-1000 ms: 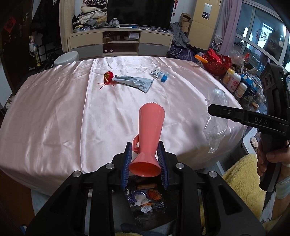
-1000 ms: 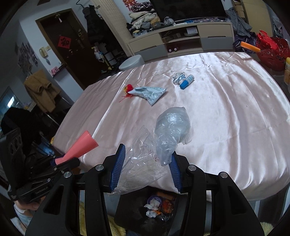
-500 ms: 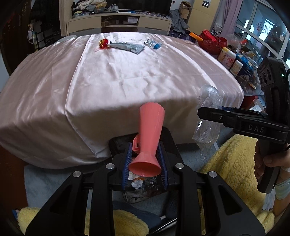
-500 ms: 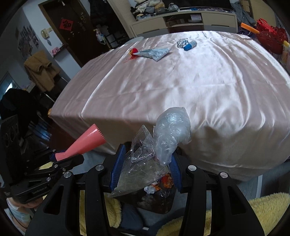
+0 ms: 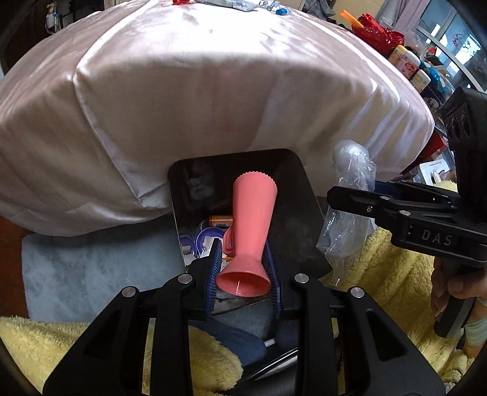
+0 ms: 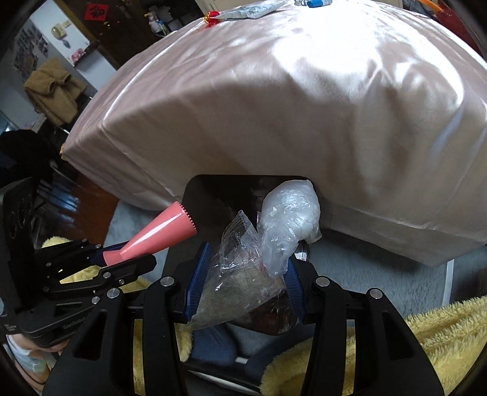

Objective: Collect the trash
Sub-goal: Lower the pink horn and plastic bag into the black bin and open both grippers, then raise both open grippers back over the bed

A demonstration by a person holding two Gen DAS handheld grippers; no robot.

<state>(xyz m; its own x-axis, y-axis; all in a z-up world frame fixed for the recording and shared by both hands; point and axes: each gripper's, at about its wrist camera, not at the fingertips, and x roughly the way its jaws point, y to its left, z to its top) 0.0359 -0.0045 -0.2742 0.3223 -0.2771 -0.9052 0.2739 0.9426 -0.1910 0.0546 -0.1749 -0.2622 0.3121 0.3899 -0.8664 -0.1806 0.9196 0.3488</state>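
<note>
The left gripper (image 5: 243, 271) is clamped narrow on the flared end of the pink plastic cup (image 5: 252, 225), which hangs over the open black trash bin (image 5: 292, 170). The right gripper (image 6: 243, 286) holds the crumpled clear plastic bags (image 6: 268, 243) at medium width, partly over the bin's near right side. The bin stands on the floor against the draped edge of the worktop (image 5: 213, 76).

Failure risks:

1. Cup bounce-out. The cup is rigid and long; released at a tilt, it could strike the rim or the trash already inside and tip out onto the rug.
2. Bag drift. The film is light and springy; it may cling to a pad or float beside the bin, since part of it appears to hang outside the rim.
3. Collision. Both grippers work near 1 small opening and may knock each other.

More litter remains on the worktop's far side (image 6: 249, 12).
</note>
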